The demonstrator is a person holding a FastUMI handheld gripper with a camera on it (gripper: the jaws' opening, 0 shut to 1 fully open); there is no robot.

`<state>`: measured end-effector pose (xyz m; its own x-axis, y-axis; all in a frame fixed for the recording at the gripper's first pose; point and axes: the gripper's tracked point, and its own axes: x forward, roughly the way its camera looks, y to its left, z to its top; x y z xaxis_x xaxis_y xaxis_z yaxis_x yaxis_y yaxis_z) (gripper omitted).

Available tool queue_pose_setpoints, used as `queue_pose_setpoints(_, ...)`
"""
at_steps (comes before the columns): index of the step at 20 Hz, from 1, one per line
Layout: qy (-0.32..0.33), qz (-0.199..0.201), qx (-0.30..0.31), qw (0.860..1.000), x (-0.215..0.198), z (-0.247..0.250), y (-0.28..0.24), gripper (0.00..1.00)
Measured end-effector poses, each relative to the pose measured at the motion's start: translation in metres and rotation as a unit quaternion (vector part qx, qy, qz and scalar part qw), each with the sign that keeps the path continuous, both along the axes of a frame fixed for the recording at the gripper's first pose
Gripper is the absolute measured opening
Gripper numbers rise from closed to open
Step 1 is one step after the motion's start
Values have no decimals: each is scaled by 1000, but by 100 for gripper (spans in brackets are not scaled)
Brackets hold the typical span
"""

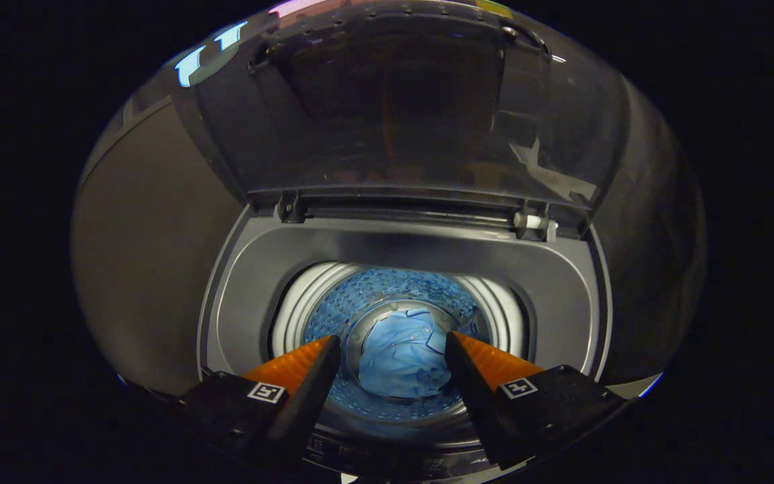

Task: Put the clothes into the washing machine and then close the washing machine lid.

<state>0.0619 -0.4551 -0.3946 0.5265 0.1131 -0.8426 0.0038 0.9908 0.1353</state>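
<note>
The gripper (392, 344) is hovering wide open and empty over the washing machine (400, 249), a blue shirt (404, 359) lying in the drum (387, 296) beneath the raised lid (400, 107).

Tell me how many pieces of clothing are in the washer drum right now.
1. A blue garment lies crumpled at the bottom of the drum, seen between the open gripper fingers, well below them. More could be hidden underneath.

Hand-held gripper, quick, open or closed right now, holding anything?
Hand-held gripper: open, holding nothing, fingers spread above the blue shirt lying in the washing machine drum.
</note>
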Motion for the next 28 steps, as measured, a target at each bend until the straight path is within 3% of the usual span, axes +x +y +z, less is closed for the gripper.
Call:
queue_pose_setpoints(17, -143, 2, 15, 990, 51, 131, 13, 99)
queue_pose_setpoints(23, -223, -9, 17, 975, 85, 213, 7, 99)
queue_pose_setpoints(28, -297, -6, -9, 955, 141, 274, -4, 99)
